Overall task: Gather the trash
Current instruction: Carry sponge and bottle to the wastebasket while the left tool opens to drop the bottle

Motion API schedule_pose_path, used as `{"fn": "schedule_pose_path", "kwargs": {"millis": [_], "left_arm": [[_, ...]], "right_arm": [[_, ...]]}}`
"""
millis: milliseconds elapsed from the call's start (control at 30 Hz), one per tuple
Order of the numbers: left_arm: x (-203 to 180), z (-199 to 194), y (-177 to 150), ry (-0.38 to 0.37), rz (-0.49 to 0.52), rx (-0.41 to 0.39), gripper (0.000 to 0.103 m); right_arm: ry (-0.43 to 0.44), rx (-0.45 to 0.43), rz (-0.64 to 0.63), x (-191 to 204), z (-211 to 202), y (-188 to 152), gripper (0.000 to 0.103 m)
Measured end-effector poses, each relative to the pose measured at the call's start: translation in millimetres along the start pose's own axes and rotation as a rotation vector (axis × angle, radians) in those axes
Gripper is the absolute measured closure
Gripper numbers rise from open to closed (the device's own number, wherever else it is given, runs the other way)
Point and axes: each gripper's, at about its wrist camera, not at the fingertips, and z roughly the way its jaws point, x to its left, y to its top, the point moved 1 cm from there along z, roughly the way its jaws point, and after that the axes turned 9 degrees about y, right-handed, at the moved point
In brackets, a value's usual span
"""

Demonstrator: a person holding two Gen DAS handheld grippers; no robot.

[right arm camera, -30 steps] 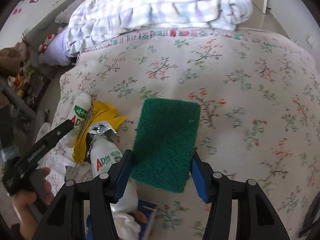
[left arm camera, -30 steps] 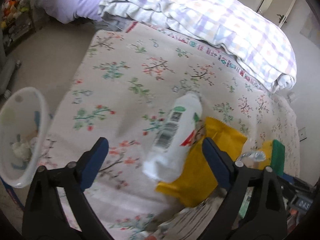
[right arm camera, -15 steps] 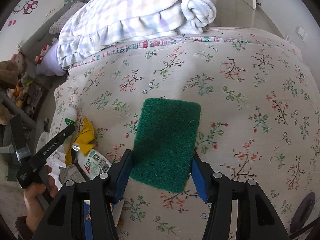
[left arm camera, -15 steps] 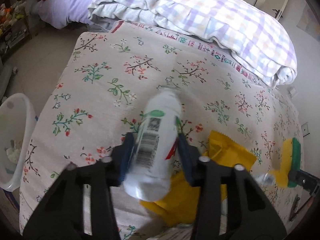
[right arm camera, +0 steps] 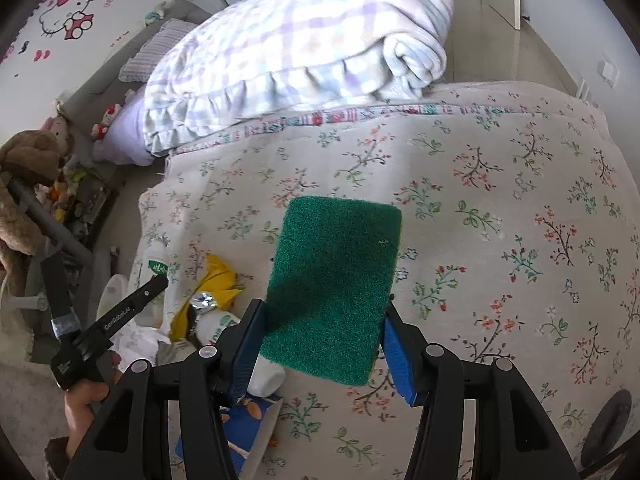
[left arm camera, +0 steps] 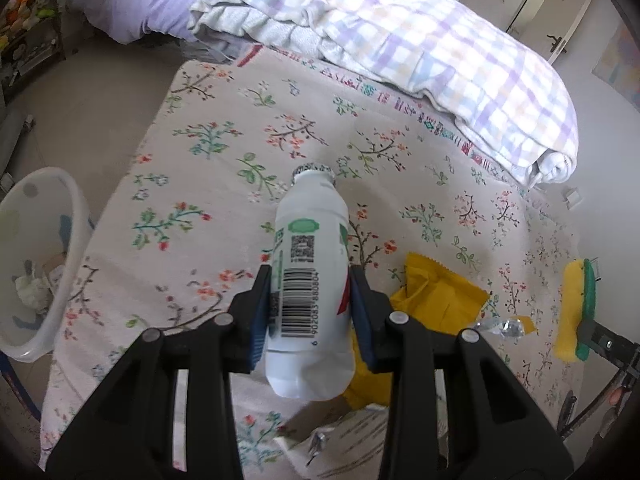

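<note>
My left gripper (left arm camera: pixel 310 316) is shut on a white plastic bottle (left arm camera: pixel 310 276) with a barcode label and holds it above the floral bedspread (left arm camera: pixel 208 184). The bottle also shows in the right wrist view (right arm camera: pixel 157 261). My right gripper (right arm camera: pixel 320 340) is shut on a green and yellow sponge (right arm camera: pixel 334 296), lifted over the bed; the sponge shows at the right of the left wrist view (left arm camera: pixel 576 312). A yellow wrapper (left arm camera: pixel 436 300), a second white bottle (right arm camera: pixel 224 324) and crumpled paper (right arm camera: pixel 136 338) lie on the bed's near corner.
A white bin (left arm camera: pixel 36 256) with some trash in it stands on the floor left of the bed. A folded checked quilt (left arm camera: pixel 400 48) lies across the bed's far side. A blue packet (right arm camera: pixel 248 420) lies under my right gripper. Shelves with toys (right arm camera: pixel 44 184) stand at the far left.
My left gripper closed on the white bottle and lifted it off the yellow wrapper. My right gripper rose higher with the sponge.
</note>
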Motion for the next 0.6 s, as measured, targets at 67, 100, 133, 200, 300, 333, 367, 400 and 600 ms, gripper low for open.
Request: {"fn": "schedule_pose_path", "kwargs": {"millis": [67,100,133,200,300,333,367,400,600], "left_arm": [[5.3,-4.5,0.5,0.001,-0.005,-0.003,0.064],[8.6,-7.0,0.3,0.003,-0.008,-0.004,0.064],[12.5,-9.4,0.5,0.005,-0.011,-0.005,0.064],[19.3,-13.2,0.4,0.009,-0.02,-0.006,0.064],[32.0,-19.8,-0.8,0.017,-0.032,-0.005,0.064],[35.1,-21.8,-1.3,0.019,-0.034,-0.006,0.064],[39.2,-24.2,-1.7,0.023,-0.038,-0.008,0.064],[43.5,-26.8,-2.3,0.026,-0.041,-0.01,0.064],[72.0,-39.9,-4.9,0.046,-0.07,-0.019,0.064]], "right_arm": [[0.01,-0.003,0.0,4.3,-0.7,-0.2,0.046],[0.015,-0.004,-0.001,7.1,-0.6,-0.3,0.046],[0.019,-0.005,-0.002,8.7,-0.1,-0.6,0.046],[0.027,-0.007,-0.009,14.4,0.4,-0.6,0.046],[0.04,-0.012,-0.019,24.8,2.3,-1.4,0.046],[0.046,-0.013,-0.025,29.9,3.1,-2.3,0.046],[0.051,-0.013,-0.027,33.4,3.9,-2.9,0.046],[0.057,-0.012,-0.03,36.7,5.0,-3.0,0.046],[0.096,-0.003,-0.062,63.7,14.8,-8.6,0.046]]}}
